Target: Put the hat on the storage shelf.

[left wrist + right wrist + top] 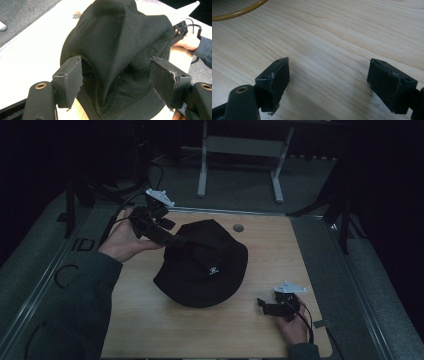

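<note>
A black bucket hat with a small white logo lies on the wooden table, a little left of its middle. My left gripper reaches the hat's far left side from the left. In the left gripper view its jaws stand wide apart, and a raised fold of the hat's crown rises between them without touching the pads. My right gripper rests near the table's front right, clear of the hat's brim. Its jaws are open over bare wood.
A round cable hole sits in the table top behind the hat. A grey metal frame stands on the floor beyond the table. A yellowish cable curves across the wood. The person's other hand and gripper show past the hat.
</note>
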The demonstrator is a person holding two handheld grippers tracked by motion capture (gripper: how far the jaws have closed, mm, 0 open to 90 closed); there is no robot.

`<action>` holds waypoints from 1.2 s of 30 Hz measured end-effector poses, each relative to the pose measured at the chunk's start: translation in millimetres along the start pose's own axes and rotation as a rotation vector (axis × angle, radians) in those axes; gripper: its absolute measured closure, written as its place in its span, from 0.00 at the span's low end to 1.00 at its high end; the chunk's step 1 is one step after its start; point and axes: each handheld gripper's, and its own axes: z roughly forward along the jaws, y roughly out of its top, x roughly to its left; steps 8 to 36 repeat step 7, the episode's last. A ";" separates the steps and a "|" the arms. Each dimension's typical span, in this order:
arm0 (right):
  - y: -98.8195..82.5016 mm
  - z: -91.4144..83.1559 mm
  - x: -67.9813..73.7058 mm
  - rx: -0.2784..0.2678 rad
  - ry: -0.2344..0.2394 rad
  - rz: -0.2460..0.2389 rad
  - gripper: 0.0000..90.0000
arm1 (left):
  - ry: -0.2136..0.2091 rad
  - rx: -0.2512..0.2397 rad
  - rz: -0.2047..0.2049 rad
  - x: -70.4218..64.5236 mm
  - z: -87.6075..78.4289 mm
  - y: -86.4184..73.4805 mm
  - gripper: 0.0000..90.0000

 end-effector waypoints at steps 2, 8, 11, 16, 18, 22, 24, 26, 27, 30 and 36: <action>0.0 0.0 0.0 0.000 0.000 0.000 0.20 | 0.006 0.000 0.003 0.2 -2.2 -0.6 0.29; 0.0 0.0 0.0 0.000 0.000 0.001 0.20 | 0.012 -0.017 -0.005 0.5 -7.0 -1.7 0.28; 0.0 0.0 0.0 0.000 0.000 0.001 0.20 | 0.012 -0.017 -0.005 0.5 -7.0 -1.7 0.28; 0.0 0.0 0.0 0.000 0.000 0.001 0.20 | 0.012 -0.017 -0.005 0.5 -7.0 -1.7 0.28; 0.0 0.0 0.0 0.000 0.000 0.001 0.20 | 0.012 -0.017 -0.005 0.5 -7.0 -1.7 0.28; 0.0 0.0 0.0 0.000 0.000 0.001 0.20 | 0.012 -0.017 -0.005 0.5 -7.0 -1.7 0.28; 0.0 0.0 0.0 0.000 0.000 0.001 0.20 | 0.012 -0.017 -0.005 0.5 -7.0 -1.7 0.28; 0.0 0.0 0.0 0.000 0.000 0.001 0.20 | 0.012 -0.017 -0.005 0.5 -7.0 -1.7 0.28; 0.0 0.0 0.0 0.000 0.000 0.001 0.20 | 0.012 -0.017 -0.005 0.5 -7.0 -1.7 0.28; 0.0 0.0 0.0 0.000 0.000 0.001 0.20 | 0.012 -0.017 -0.005 0.5 -7.0 -1.7 0.28; 0.0 0.0 0.0 0.000 0.000 0.001 0.20 | 0.012 -0.017 -0.005 0.5 -7.0 -1.7 0.28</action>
